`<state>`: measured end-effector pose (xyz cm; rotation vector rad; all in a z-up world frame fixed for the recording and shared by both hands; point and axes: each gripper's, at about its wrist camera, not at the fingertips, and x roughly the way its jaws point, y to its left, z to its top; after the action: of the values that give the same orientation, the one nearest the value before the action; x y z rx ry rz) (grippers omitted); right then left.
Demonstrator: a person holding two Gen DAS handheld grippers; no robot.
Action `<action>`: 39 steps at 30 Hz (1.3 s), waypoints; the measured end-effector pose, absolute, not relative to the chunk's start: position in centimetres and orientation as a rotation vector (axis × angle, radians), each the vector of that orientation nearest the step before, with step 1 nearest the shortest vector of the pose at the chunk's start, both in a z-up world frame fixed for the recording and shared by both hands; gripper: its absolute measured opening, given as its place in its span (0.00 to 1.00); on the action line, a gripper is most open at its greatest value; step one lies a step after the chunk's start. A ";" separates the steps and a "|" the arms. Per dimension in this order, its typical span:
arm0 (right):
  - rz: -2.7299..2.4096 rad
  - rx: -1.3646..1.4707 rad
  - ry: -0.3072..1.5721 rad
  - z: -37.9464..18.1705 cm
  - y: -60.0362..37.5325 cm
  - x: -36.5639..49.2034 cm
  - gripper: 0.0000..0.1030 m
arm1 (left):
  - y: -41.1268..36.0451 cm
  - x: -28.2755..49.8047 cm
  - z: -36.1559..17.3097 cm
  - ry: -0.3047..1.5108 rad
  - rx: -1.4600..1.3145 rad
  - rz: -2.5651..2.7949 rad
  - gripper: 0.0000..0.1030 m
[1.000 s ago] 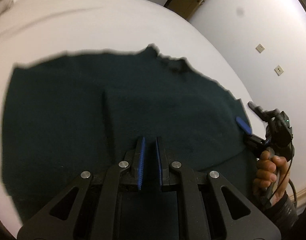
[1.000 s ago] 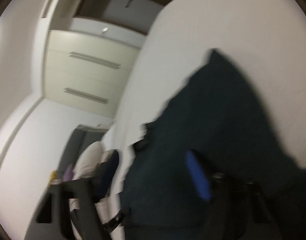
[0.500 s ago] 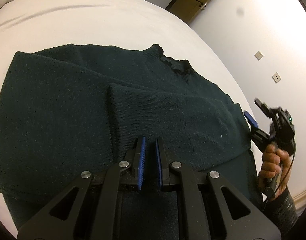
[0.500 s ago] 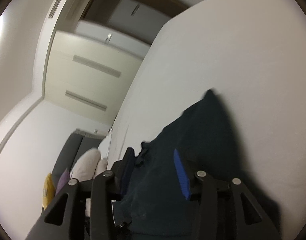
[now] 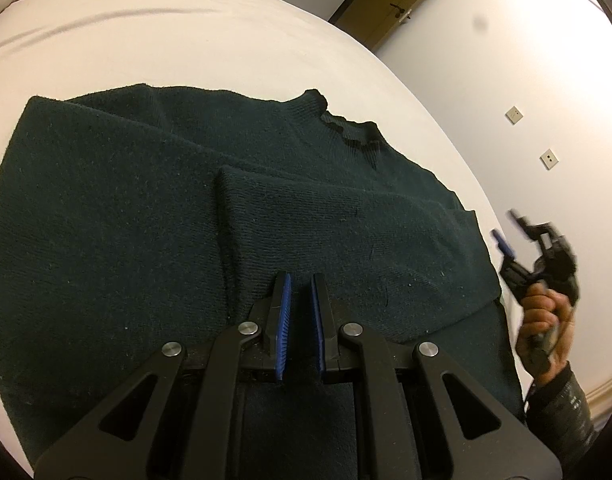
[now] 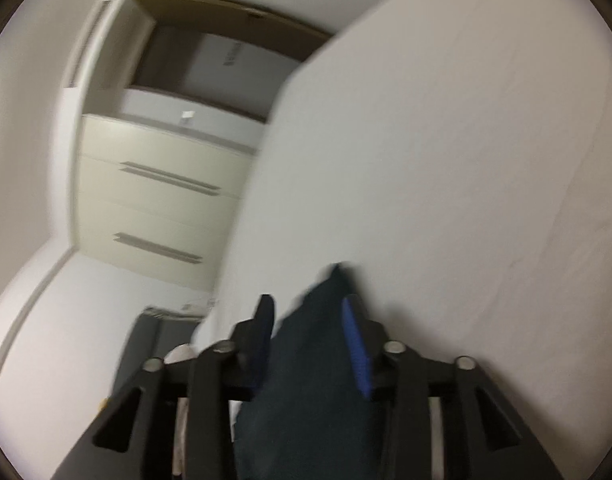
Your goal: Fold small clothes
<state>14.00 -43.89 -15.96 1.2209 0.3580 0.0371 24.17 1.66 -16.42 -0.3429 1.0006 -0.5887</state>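
Note:
A dark green knit sweater (image 5: 145, 220) lies flat on the white bed (image 5: 185, 40), collar at the far side, one sleeve folded across its body. My left gripper (image 5: 301, 280) hovers over the sweater's near part, jaws a narrow gap apart with nothing between them. My right gripper (image 5: 510, 228) shows in the left wrist view off the sweater's right edge, jaws apart, held in a hand. In the right wrist view the right gripper (image 6: 308, 316) is open; a corner of the sweater (image 6: 326, 344) shows between its fingers, untouched.
The bed's right edge runs beside a white wall with two sockets (image 5: 550, 158). A brown door (image 5: 386, 4) stands beyond the bed. Cream wardrobe doors (image 6: 157, 200) and a grey sofa with a pillow (image 6: 177, 354) show in the right wrist view.
My right gripper has let go of the sweater's right edge and pulled back to the right, tilted up. The folded sleeve now lies still. My left gripper has risen slightly.

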 end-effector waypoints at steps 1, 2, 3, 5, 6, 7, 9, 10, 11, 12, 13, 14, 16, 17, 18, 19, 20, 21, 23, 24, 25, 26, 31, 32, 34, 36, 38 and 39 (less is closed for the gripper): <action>0.077 1.211 0.350 -15.4 -43.2 14.1 0.48 | 1.7 24.1 -16.4 0.998 -0.343 -0.589 0.10; 0.121 1.199 0.362 -15.1 -42.1 14.5 0.56 | 1.8 24.0 -16.4 0.997 -0.344 -0.590 0.10; 0.140 1.192 0.387 -15.2 -41.6 14.7 0.60 | 1.9 24.0 -16.4 0.996 -0.346 -0.591 0.10; 0.158 1.161 0.482 -16.2 -40.0 15.6 0.62 | 2.0 23.9 -16.4 0.996 -0.349 -0.592 0.10; 0.140 1.136 0.516 -16.8 -39.8 15.8 0.60 | 2.0 23.9 -16.4 0.996 -0.351 -0.592 0.10; 0.110 1.116 0.535 -17.4 -39.8 15.6 0.55 | 2.1 23.9 -16.4 0.995 -0.354 -0.593 0.10; 0.081 1.147 0.524 -18.4 -41.0 14.8 0.38 | 2.4 23.8 -16.4 0.994 -0.364 -0.597 0.10; 0.049 1.202 0.512 -19.1 -41.9 13.9 0.37 | 2.6 23.7 -16.3 0.994 -0.374 -0.601 0.10; 0.026 1.242 0.498 -19.2 -42.6 12.5 0.37 | 2.8 23.6 -16.1 0.993 -0.380 -0.604 0.10; 0.001 1.247 0.491 -18.9 -42.9 11.5 0.40 | 3.0 23.4 -15.8 0.991 -0.382 -0.604 0.10; -0.034 1.215 0.488 -18.0 -42.9 10.2 0.45 | 3.4 23.1 -15.3 0.984 -0.373 -0.592 0.10; -0.052 1.180 0.483 -17.1 -42.8 8.9 0.57 | 3.8 22.5 -14.6 0.969 -0.348 -0.567 0.10; -0.039 1.124 0.462 -15.2 -42.2 6.4 0.67 | 5.0 20.8 -13.0 0.928 -0.303 -0.528 0.10; -0.019 1.099 0.454 -14.2 -41.7 4.9 0.69 | 5.7 19.9 -12.2 0.916 -0.312 -0.516 0.10; -0.002 1.059 0.450 -13.1 -41.1 3.1 0.70 | 6.6 18.4 -11.3 0.901 -0.337 -0.502 0.11; 0.000 1.014 0.448 -12.4 -40.3 1.4 0.71 | 7.3 16.9 -10.5 0.880 -0.359 -0.501 0.19; 0.000 0.981 0.446 -12.0 -39.6 0.2 0.75 | 7.8 15.4 -9.8 0.863 -0.372 -0.502 0.25; 0.000 0.950 0.449 -11.6 -39.0 -1.0 0.77 | 8.2 13.4 -8.9 0.842 -0.378 -0.498 0.46; 0.005 0.892 0.474 -10.8 -37.3 -3.2 0.77 | 8.8 10.1 -7.4 0.792 -0.392 -0.485 0.80; 0.016 0.877 0.480 -10.6 -36.5 -4.3 0.77 | 9.2 8.3 -6.7 0.760 -0.406 -0.479 0.84; 0.029 0.858 0.491 -10.1 -35.8 -5.3 0.77 | 9.7 6.5 -6.2 0.741 -0.427 -0.477 0.85; 0.038 0.842 0.497 -9.9 -35.6 -5.9 0.77 | 10.0 5.0 -5.9 0.746 -0.455 -0.480 0.86; 0.087 0.684 0.520 -8.0 -32.2 -10.3 0.77 | 11.8 -2.4 -6.8 0.809 -0.577 -0.428 0.86; 0.103 0.667 0.521 -7.8 -31.9 -11.1 0.77 | 11.8 -3.5 -7.1 0.827 -0.565 -0.421 0.86; 0.148 0.679 0.559 -8.1 -31.8 -12.8 0.77 | 12.2 -6.0 -8.3 0.901 -0.534 -0.408 0.86; 0.167 0.669 0.648 -9.1 -31.8 -13.3 0.77 | 12.7 -7.9 -9.4 0.957 -0.547 -0.406 0.86; 0.172 0.661 0.690 -9.9 -32.1 -15.1 0.77 | 13.5 -9.2 -10.2 0.994 -0.568 -0.420 0.84; 0.175 0.674 0.706 -10.5 -32.4 -15.5 0.77 | 13.8 -9.8 -10.4 1.007 -0.575 -0.418 0.84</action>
<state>-15.48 -32.41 -10.47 0.6742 0.7064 0.1752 -9.79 13.82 -10.35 -0.5746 1.0067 -0.4181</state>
